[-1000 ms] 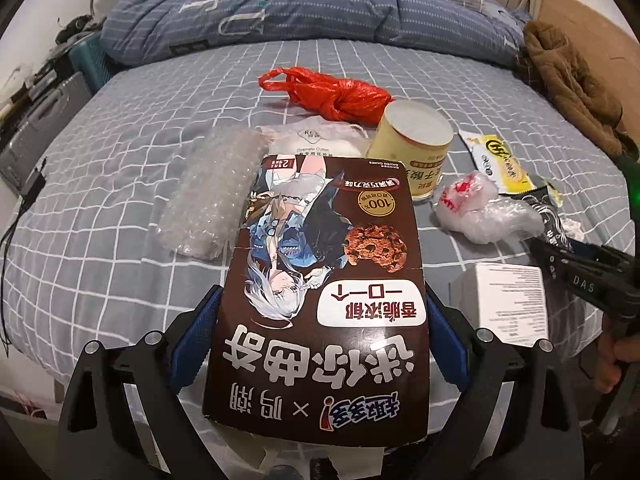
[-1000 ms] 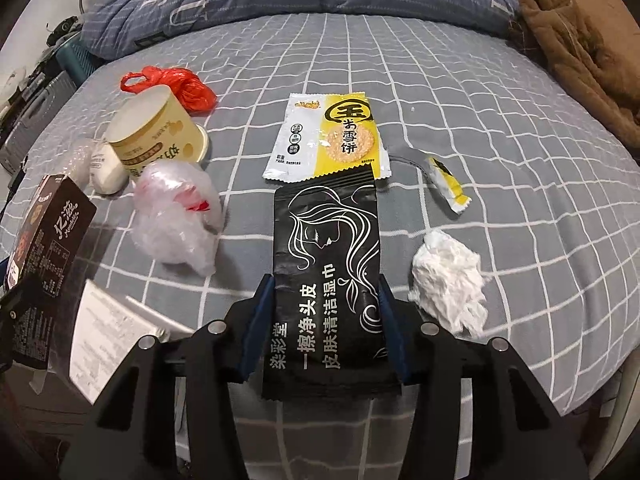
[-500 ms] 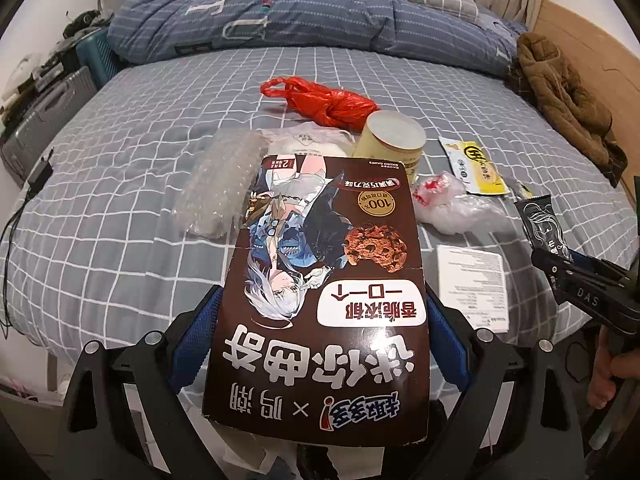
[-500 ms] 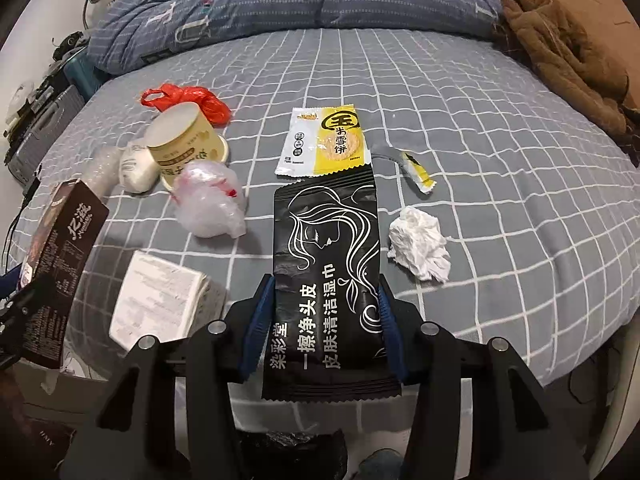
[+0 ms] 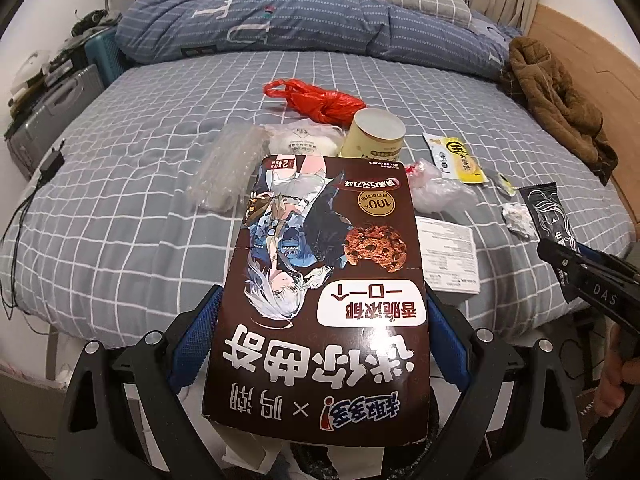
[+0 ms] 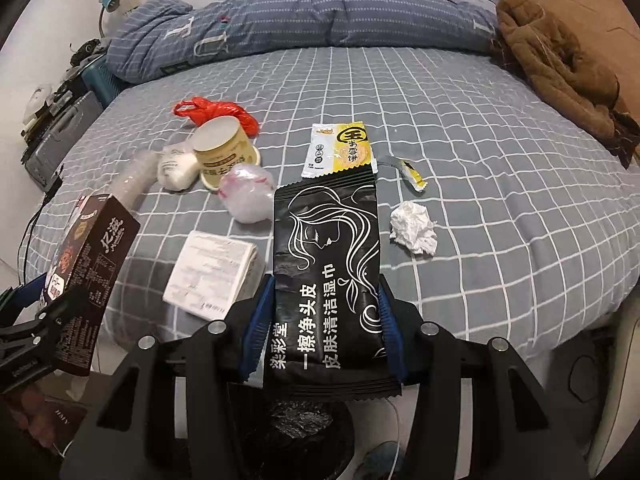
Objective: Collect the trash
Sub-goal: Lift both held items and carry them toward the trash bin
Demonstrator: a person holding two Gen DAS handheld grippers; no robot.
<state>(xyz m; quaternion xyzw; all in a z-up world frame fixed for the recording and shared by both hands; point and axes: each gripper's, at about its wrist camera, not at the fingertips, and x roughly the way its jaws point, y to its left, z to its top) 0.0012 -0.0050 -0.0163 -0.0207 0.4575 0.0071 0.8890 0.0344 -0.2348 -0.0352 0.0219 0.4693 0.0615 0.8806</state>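
My left gripper [image 5: 320, 336] is shut on a brown cookie box [image 5: 320, 280], held off the bed's near edge; the box also shows in the right wrist view [image 6: 88, 272]. My right gripper [image 6: 320, 332] is shut on a black wet-wipe packet [image 6: 326, 280], also seen in the left wrist view [image 5: 550, 220]. On the grey checked bed lie a red plastic bag [image 5: 320, 100], a yellow paper cup [image 5: 374, 138], a clear plastic bag [image 6: 248, 194], a white leaflet [image 6: 210, 272], a yellow snack wrapper [image 6: 340, 152], a crumpled tissue [image 6: 414, 228] and bubble wrap [image 5: 228, 168].
A black bin bag [image 6: 300, 428] sits below the right gripper beside the bed. A folded blue quilt [image 5: 300, 28] lies at the bed's head and a brown coat [image 6: 560, 64] at the right. Suitcases [image 5: 48, 120] stand left of the bed.
Both grippers have pulled back from the bed toward its near edge with the box and the packet still held. The bin bag has come into view below.
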